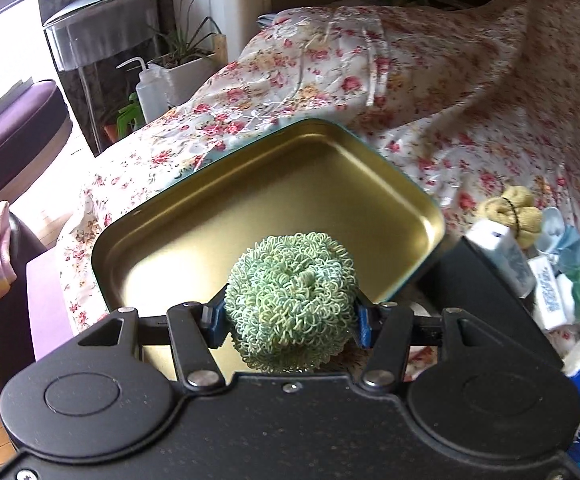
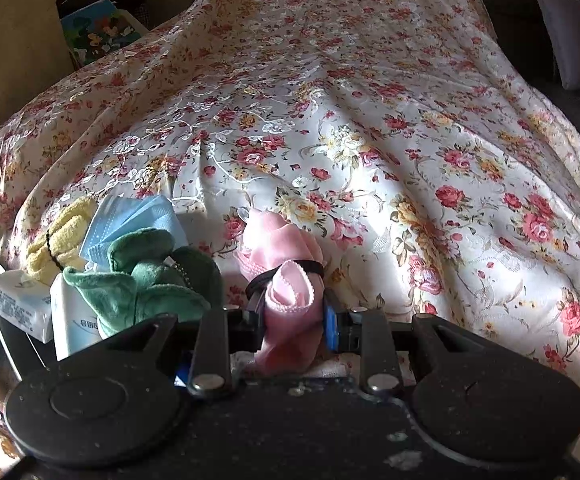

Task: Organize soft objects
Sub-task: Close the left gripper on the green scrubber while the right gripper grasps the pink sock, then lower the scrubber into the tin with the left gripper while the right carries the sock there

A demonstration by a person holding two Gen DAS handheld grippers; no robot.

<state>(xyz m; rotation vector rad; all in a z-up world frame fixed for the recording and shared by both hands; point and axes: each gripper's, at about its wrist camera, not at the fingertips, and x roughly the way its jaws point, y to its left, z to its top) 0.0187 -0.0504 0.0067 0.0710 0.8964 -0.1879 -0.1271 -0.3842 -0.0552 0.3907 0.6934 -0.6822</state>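
The left gripper [image 1: 291,318] is clamped on a round green scrubber [image 1: 291,304], a springy ball of pale green and yellowish plastic loops with a small knot at its centre; the blue pads press into both its sides. It hangs over the near edge of a gold-lined tin tray [image 1: 274,208] with a teal rim, which lies on a floral bedspread [image 1: 449,92]. To the right lies a small heap: a yellow cloth bundle [image 2: 60,236], a blue face mask [image 2: 134,216], a green plush toy [image 2: 154,280] and white tissue packs [image 2: 20,300]. Further right, the right gripper [image 2: 291,320] is closed tight on a pink cloth [image 2: 290,300], a soft velvety roll with a scalloped edge, cinched by a black band and lying against the bedspread.
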